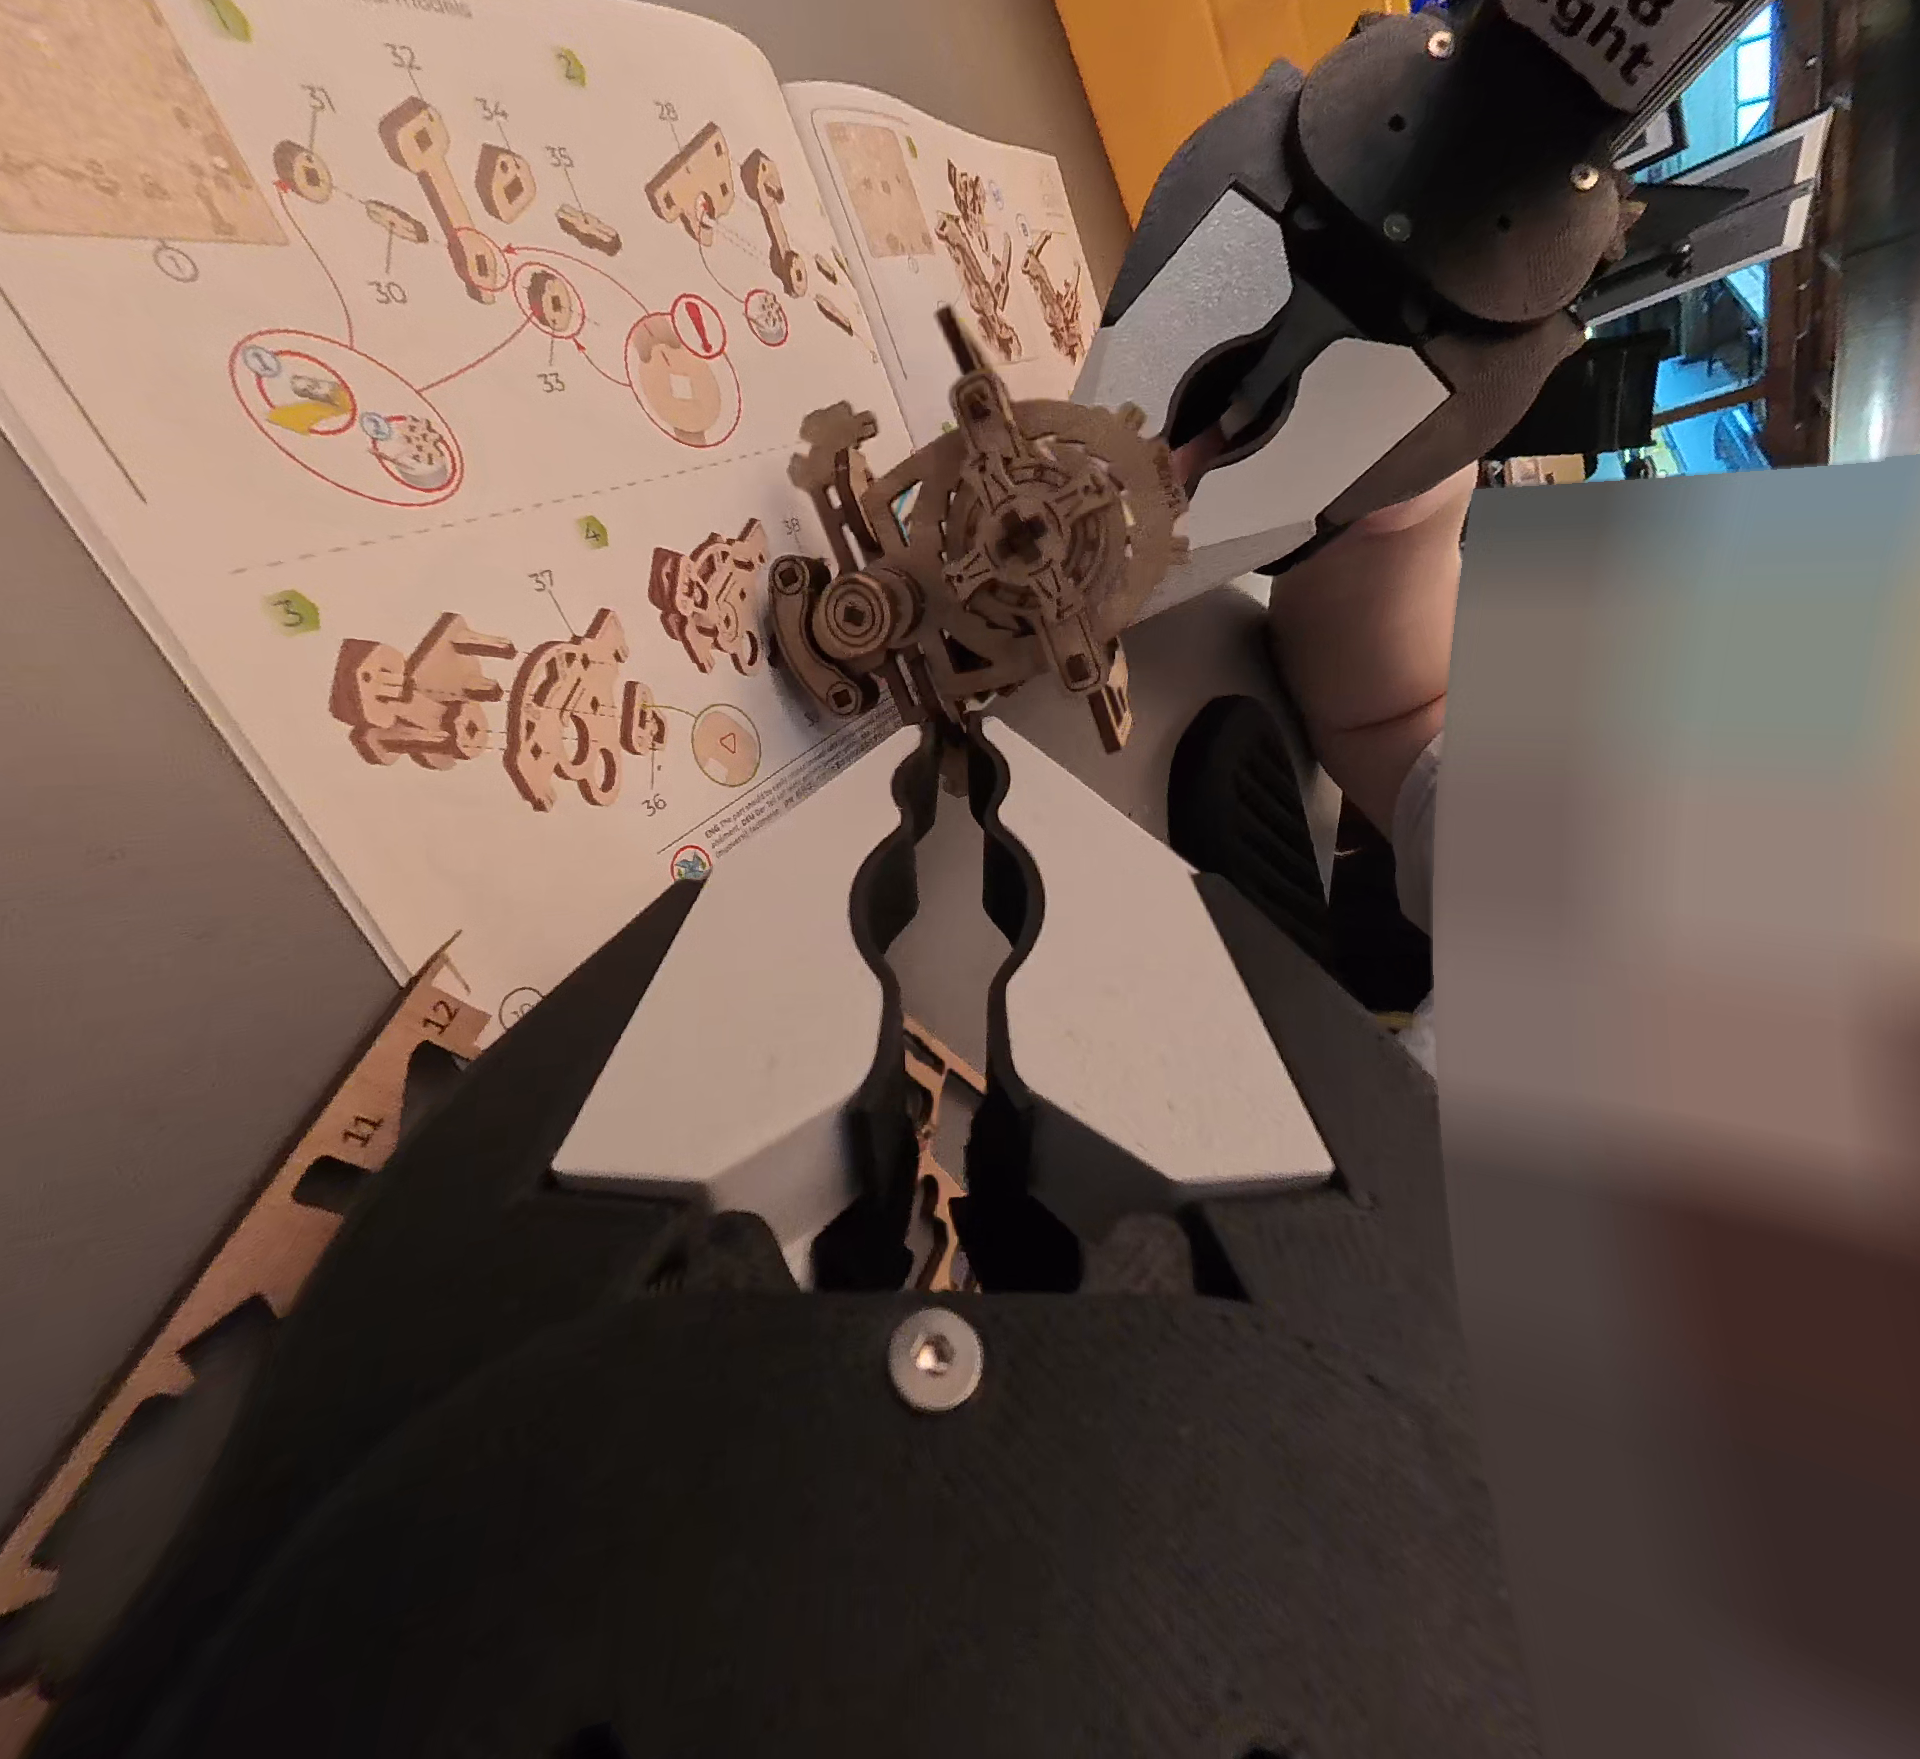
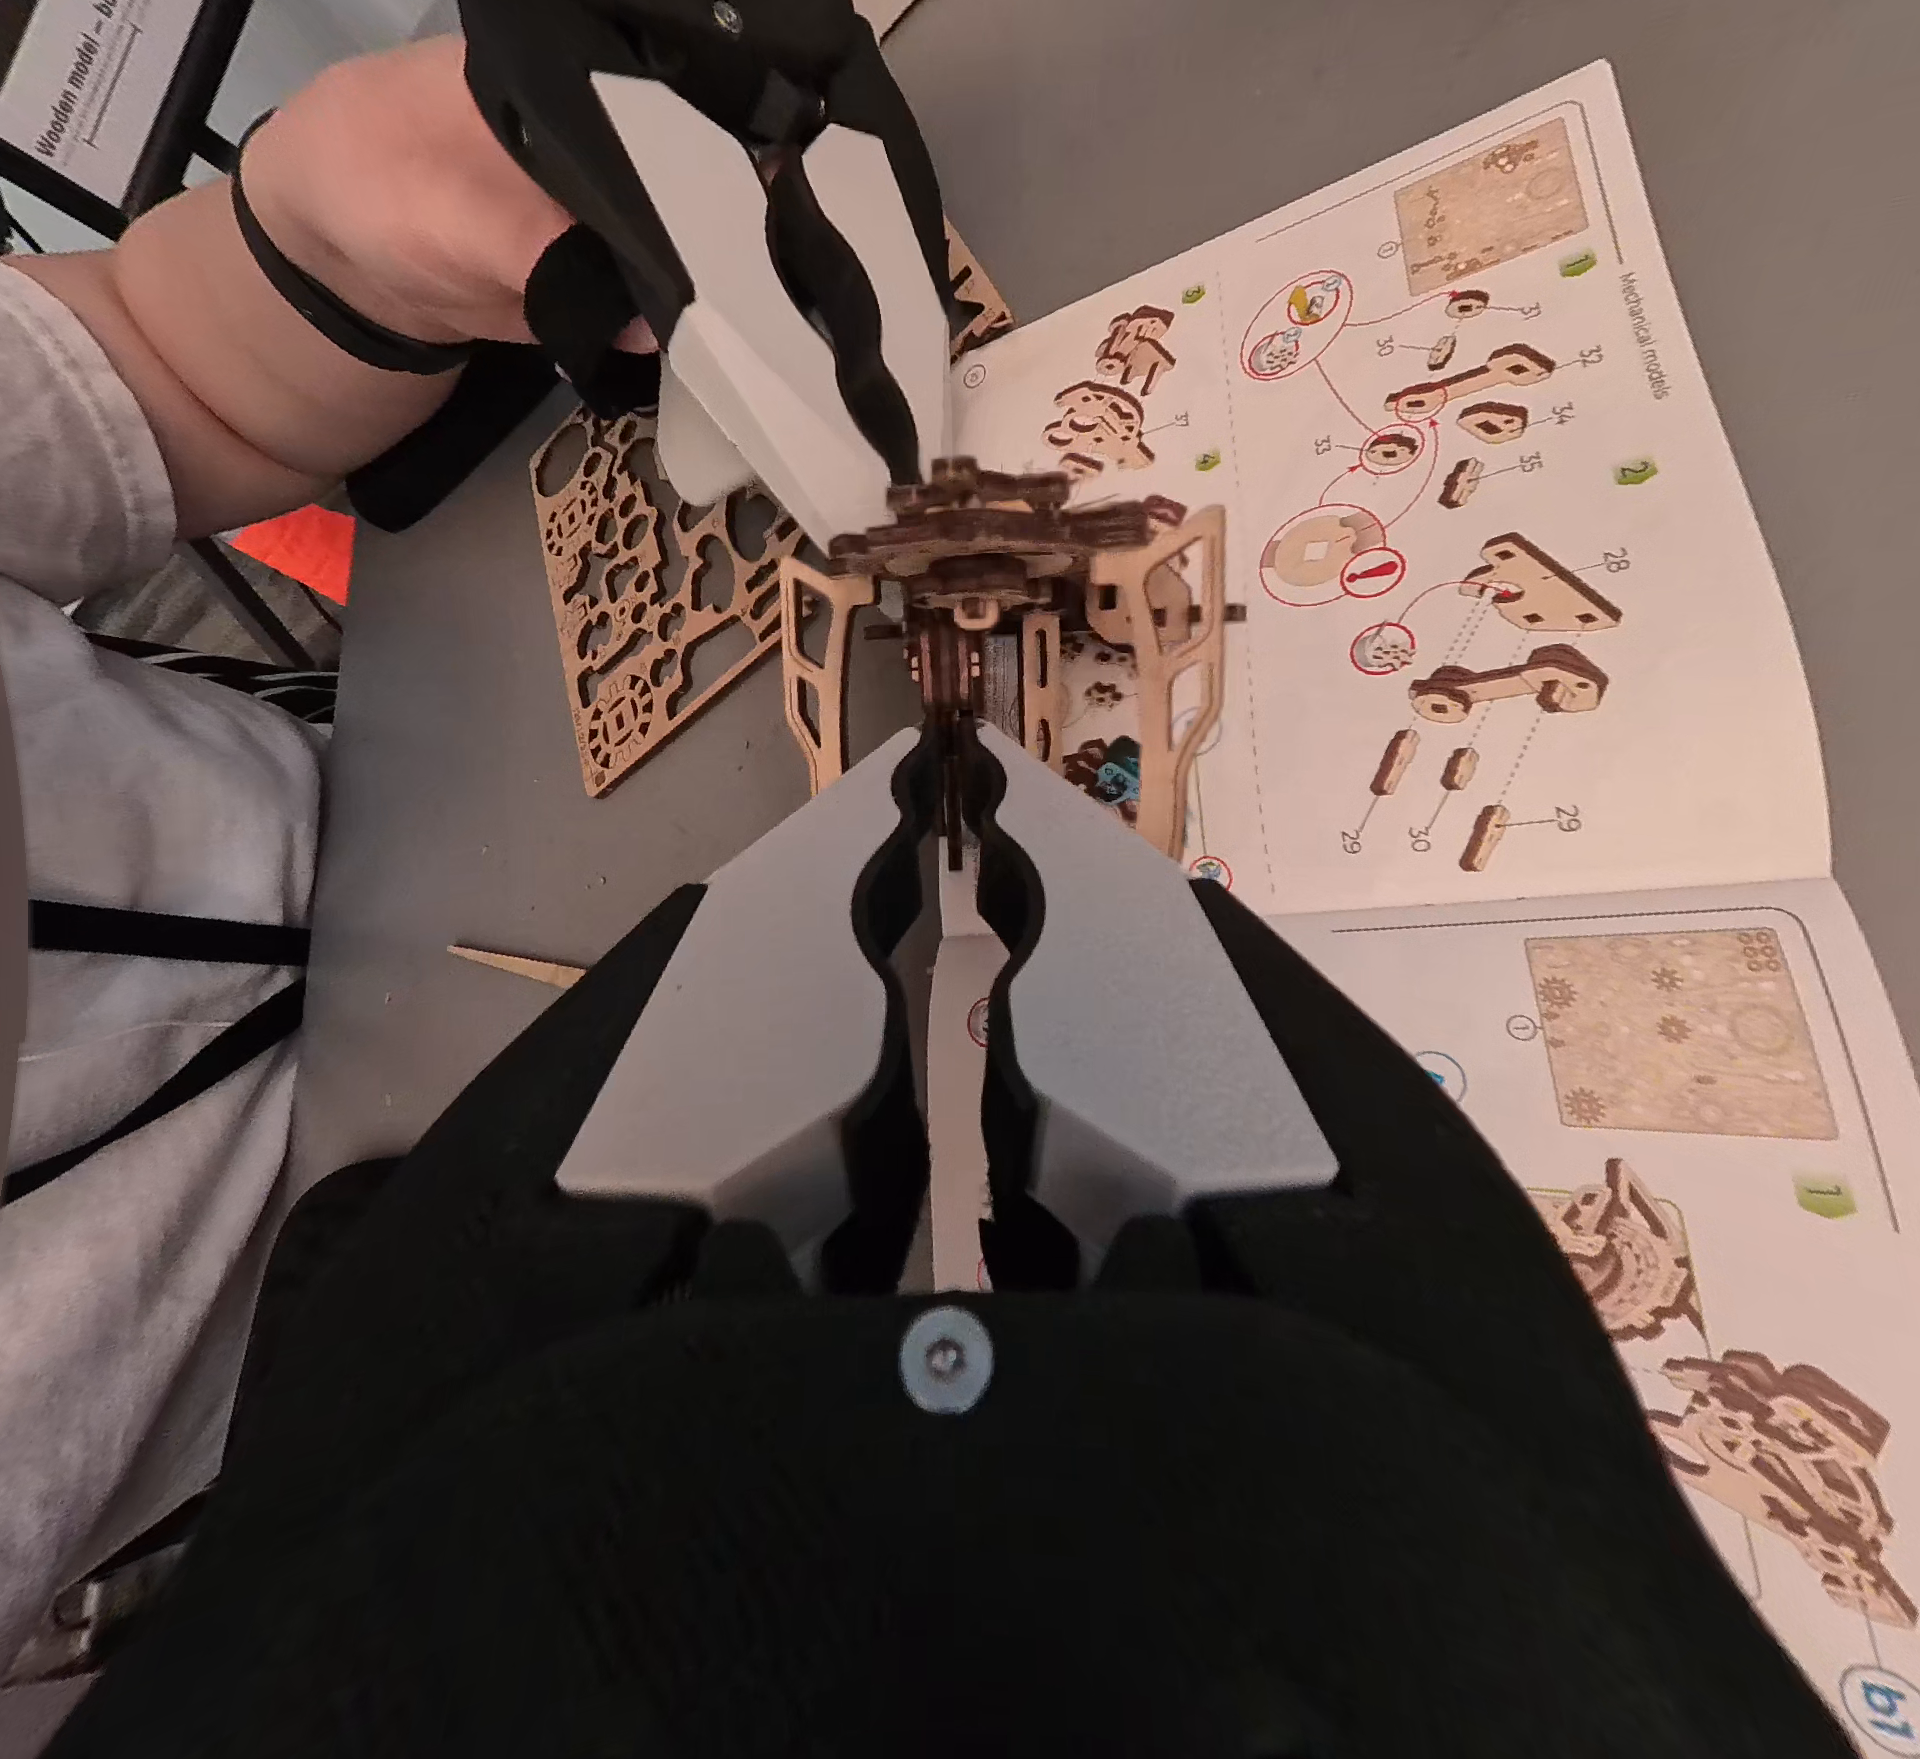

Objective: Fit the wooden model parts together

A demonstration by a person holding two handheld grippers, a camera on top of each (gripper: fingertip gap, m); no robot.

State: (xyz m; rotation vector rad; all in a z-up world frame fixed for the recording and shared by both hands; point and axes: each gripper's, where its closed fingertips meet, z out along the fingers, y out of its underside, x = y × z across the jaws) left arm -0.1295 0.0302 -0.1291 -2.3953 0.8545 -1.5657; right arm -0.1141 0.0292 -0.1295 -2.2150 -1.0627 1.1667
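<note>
Left wrist view: the left gripper (image 1: 951,743) is closed on the lower edge of the wooden model assembly (image 1: 997,556), a cluster of gear wheel, cross-shaped hub and small crank links held above the open instruction booklet (image 1: 436,338). The right gripper (image 1: 1195,462) comes in from the far side, its tips at the gear rim. A punched-out wooden parts sheet (image 1: 343,1138) lies beside the booklet's near corner on the grey worktop (image 1: 125,878).

Right wrist view: the right gripper (image 2: 951,753) is closed on a thin vertical plate at the assembly's centre (image 2: 956,660). The left gripper (image 2: 894,452) pinches the layered gear stack on top. The model sits over the booklet's left edge (image 2: 1351,566); a second parts sheet (image 2: 644,608) lies to its left, and a toothpick-like sliver (image 2: 520,966) rests near the worktop edge by the person's sleeve (image 2: 135,826).

Procedure: both grips appear firm, so the step is likely seating one part into the other. Keep the axes aligned, press straight and evenly, and avoid twisting, since thin plywood tabs may snap.
</note>
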